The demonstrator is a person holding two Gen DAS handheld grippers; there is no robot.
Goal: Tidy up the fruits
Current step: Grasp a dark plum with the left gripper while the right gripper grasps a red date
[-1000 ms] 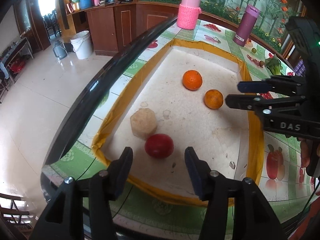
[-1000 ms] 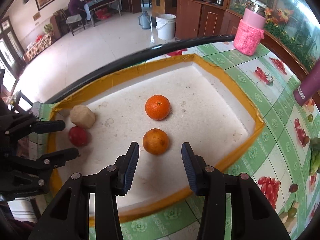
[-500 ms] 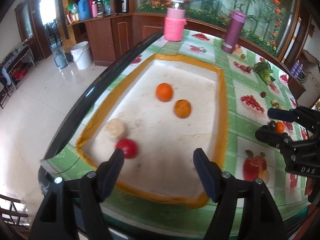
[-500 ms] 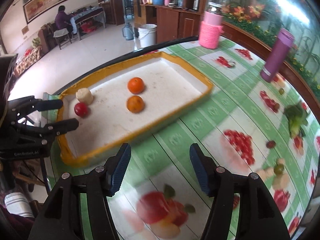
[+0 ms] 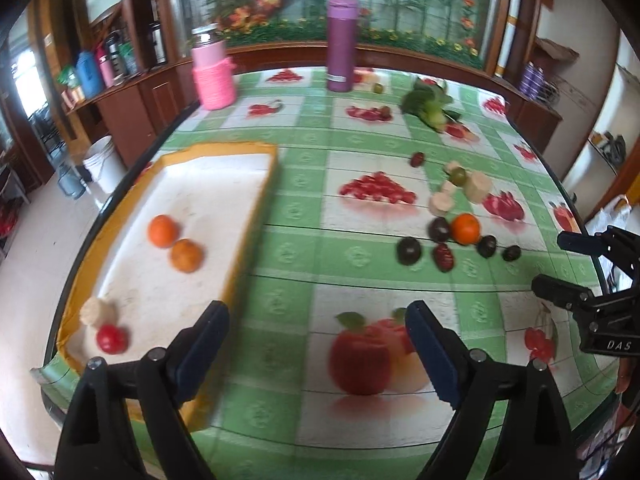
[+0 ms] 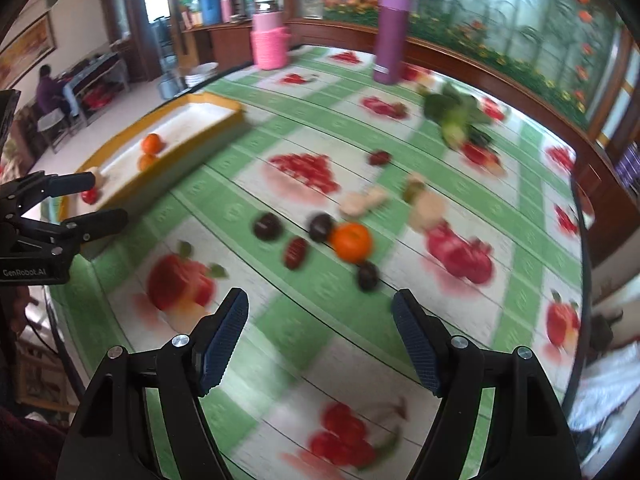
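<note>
The yellow-rimmed white tray (image 5: 262,208) (image 6: 224,110) holds two oranges (image 5: 162,231) (image 6: 152,143), a pale peeled fruit (image 5: 98,311) and a red fruit (image 5: 112,338). On the cloth lie a loose orange (image 5: 465,229) (image 6: 352,242), several dark plums (image 5: 409,251) (image 6: 267,226) and pale fruit pieces (image 5: 478,187) (image 6: 428,206). My left gripper (image 5: 316,348) hovers past the tray's near right corner, jaws opening, nothing between them. My right gripper (image 6: 320,340) hangs over the cloth just short of the loose fruit, jaws opening, empty.
A pink knit-covered jar (image 5: 212,76) (image 6: 269,42) and a purple flask (image 5: 341,44) (image 6: 391,34) stand at the far side. A leafy green vegetable (image 5: 430,106) (image 6: 456,114) lies far right. The table's dark edge (image 6: 582,264) curves close on the right.
Both grippers swung right, away from the tray and over the fruit-print cloth, and both jaws widened. The loose orange and plums have come into view.
</note>
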